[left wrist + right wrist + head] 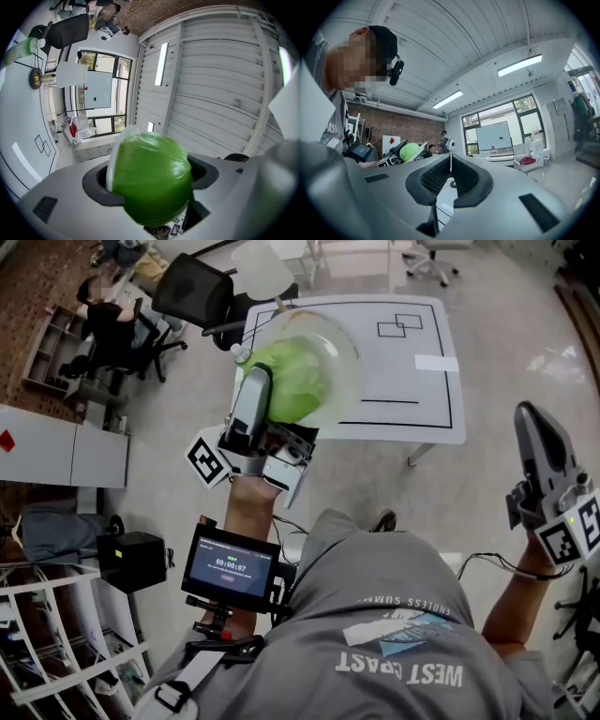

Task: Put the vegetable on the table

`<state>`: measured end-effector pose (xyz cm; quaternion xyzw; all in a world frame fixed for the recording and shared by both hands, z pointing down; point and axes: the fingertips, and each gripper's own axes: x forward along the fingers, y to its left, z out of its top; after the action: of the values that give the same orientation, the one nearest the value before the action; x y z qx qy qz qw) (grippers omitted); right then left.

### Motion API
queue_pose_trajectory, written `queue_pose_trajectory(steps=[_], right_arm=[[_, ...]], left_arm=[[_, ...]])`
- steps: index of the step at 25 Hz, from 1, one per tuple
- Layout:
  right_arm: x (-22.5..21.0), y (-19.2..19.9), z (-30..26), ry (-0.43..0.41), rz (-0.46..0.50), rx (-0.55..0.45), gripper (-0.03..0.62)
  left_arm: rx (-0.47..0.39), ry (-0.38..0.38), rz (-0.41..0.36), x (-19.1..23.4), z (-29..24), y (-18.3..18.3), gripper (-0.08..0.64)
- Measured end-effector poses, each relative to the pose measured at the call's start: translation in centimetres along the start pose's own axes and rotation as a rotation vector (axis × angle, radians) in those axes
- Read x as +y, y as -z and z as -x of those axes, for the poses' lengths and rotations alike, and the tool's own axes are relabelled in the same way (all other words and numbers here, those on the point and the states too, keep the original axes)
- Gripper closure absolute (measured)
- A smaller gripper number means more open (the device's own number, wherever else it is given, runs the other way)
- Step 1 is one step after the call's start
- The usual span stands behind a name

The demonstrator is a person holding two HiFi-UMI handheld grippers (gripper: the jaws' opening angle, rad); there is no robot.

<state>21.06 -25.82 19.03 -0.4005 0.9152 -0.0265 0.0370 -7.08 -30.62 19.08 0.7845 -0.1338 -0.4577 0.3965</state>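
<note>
A round green cabbage (292,382) is held up in front of the white table (412,381), whose top carries black line markings. My left gripper (281,395) is shut on the cabbage. In the left gripper view the cabbage (152,180) fills the gap between the jaws, and a translucent white plate (114,157) lies against its left side. That plate (333,343) shows as a pale disc behind the cabbage in the head view. My right gripper (542,451) hangs off to the right over the floor, shut with nothing in it (450,164).
A green-capped bottle (242,353) stands at the table's near left corner, and a white tape strip (436,363) lies on top. A black office chair (192,292) and a seated person (108,320) are far left. A white cabinet (56,451) stands left.
</note>
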Motion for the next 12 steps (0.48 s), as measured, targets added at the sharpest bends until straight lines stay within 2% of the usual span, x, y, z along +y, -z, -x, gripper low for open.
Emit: queue_pose_trajectory(steps=[4, 8, 12], right_arm=[[-2.6, 1.4, -0.4, 0.016, -0.035, 0.019, 0.584], [-5.2, 2.5, -3.5, 0.033, -0.051, 0.039, 0.584], [-5.3, 2.8, -4.5, 0.062, -0.050, 0.031, 0.584]], left_arm=[[0.014, -0.032, 0.016, 2.5, -1.4, 0.4, 0.185], [0.021, -0.054, 0.041, 6.4, -3.0, -1.7, 0.185], [0.044, -0.051, 0.053, 8.0, -3.6, -2.6, 0.186]])
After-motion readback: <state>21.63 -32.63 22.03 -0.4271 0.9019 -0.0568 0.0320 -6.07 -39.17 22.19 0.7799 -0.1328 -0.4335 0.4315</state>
